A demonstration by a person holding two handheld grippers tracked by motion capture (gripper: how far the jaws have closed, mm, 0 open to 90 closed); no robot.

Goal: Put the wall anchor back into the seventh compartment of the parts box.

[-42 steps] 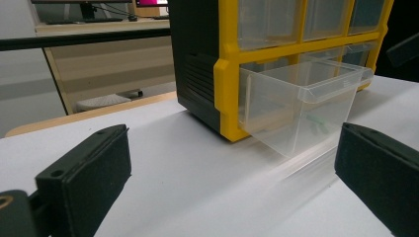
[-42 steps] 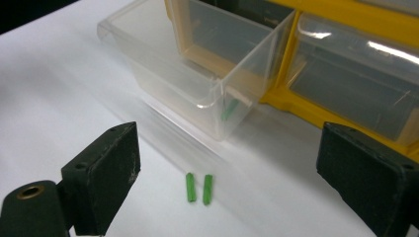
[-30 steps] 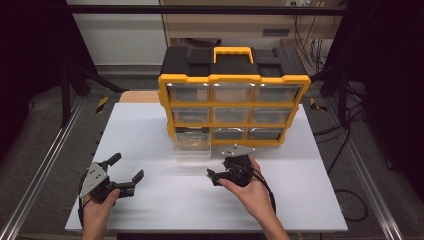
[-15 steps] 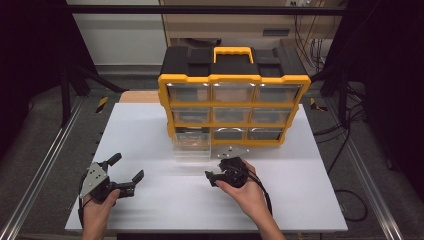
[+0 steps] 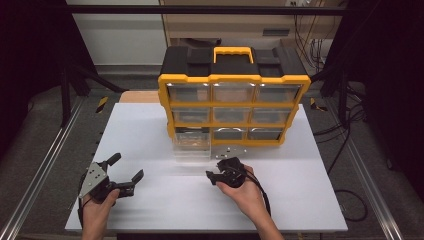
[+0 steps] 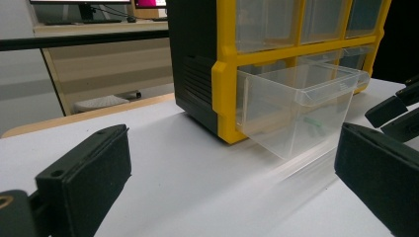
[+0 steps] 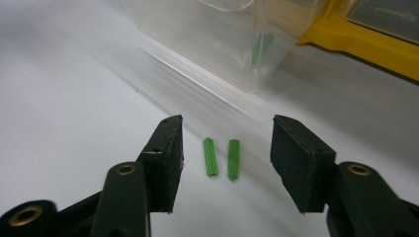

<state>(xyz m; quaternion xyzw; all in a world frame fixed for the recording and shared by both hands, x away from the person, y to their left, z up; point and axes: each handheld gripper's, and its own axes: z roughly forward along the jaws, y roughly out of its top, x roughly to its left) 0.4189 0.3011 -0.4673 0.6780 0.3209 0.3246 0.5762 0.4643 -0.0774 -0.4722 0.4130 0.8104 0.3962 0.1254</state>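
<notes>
White table (image 5: 150,130), organizer (image 5: 233,95), 2 green plugs (image 7: 221,158)

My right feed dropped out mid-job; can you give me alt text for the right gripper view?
The open right gripper brackets two small green ribbed pieces lying side by side on the white table. Just beyond sits a clear drawer, with another green piece showing through its wall, beside the yellow organizer.

In the high view, the right tool (image 5: 220,176) is partly covered by the hand (image 5: 243,189) holding it, so its jaw gap is hidden there. Small pale specks on the counter (image 5: 150,125) by the yellow organizer (image 5: 234,82) are too tiny to identify. The pulled-out clear drawer (image 7: 217,34) is cut off by the right gripper view's top edge.
</notes>
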